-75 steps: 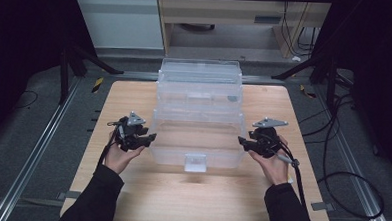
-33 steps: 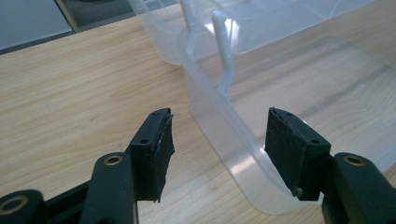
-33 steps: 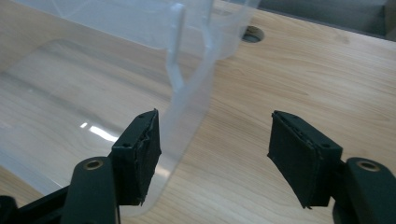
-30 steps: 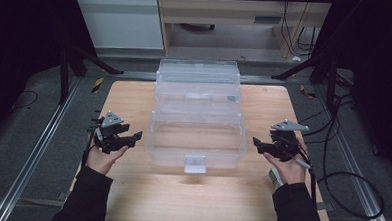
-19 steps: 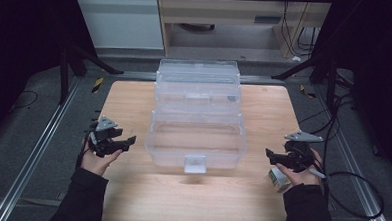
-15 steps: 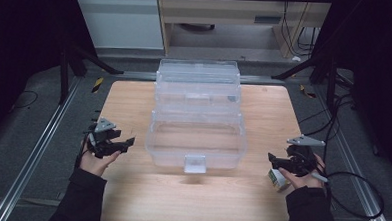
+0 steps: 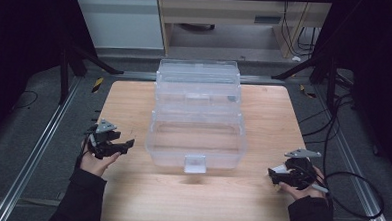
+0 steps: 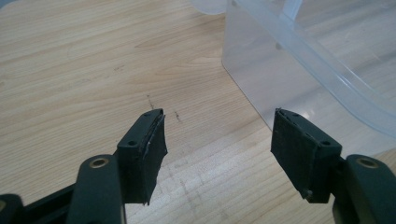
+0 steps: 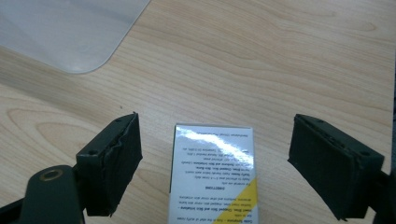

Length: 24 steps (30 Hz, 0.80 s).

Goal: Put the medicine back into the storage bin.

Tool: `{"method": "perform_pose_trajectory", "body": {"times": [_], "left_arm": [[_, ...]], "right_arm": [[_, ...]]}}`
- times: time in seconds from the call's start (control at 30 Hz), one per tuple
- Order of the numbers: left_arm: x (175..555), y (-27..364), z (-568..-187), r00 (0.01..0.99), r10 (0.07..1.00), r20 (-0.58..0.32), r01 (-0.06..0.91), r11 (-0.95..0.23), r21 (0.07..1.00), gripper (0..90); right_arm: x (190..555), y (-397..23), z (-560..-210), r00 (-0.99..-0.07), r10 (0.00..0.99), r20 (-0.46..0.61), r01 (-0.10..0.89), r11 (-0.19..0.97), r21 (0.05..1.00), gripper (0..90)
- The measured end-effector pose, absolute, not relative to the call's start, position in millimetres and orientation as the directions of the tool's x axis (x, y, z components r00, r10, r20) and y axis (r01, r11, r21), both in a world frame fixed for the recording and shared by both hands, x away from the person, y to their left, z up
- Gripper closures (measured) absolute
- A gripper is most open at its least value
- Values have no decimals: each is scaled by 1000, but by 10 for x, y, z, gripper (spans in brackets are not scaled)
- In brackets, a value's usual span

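— On the table's (image 7: 130, 197) right front corner, what does the right gripper (image 7: 277, 177) have?
— Its jaws have just been opening and stand wide. The right gripper view shows a small white-and-yellow printed box (image 9: 212, 175) lying between them, untouched by either pad; from the high view that box (image 7: 280, 170) is just a pale sliver under the hand.
— And the left gripper (image 7: 125, 145)?
— Also wide, nothing between the jaws. The left gripper view shows bare wood there, with the corner of the clear plastic bin (image 8: 299, 70) just beyond.
— Room to move?
— The high view shows the bin (image 7: 197, 140) mid-table, open wood along the front, and the right hand close to the table's edge.
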<state>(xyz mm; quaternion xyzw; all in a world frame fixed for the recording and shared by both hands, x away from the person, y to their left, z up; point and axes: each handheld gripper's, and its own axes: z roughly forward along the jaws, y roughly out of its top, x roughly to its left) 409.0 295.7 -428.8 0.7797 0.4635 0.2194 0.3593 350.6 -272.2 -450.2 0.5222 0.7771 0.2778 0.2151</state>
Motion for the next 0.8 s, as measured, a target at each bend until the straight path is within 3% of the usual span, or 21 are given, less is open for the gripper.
{"method": "perform_pose_trajectory", "body": {"times": [0.17,0.8], "left_arm": [[4102,2970,-4315,475,880,12,574,-320,754,344],[4135,2929,-4404,491,871,21,596,-353,722,347]], "right_arm": [[3475,-2717,-4578,-366,929,-48,712,313,629,183],[3582,-2761,-4710,-367,930,-13,813,327,482,366]]}}
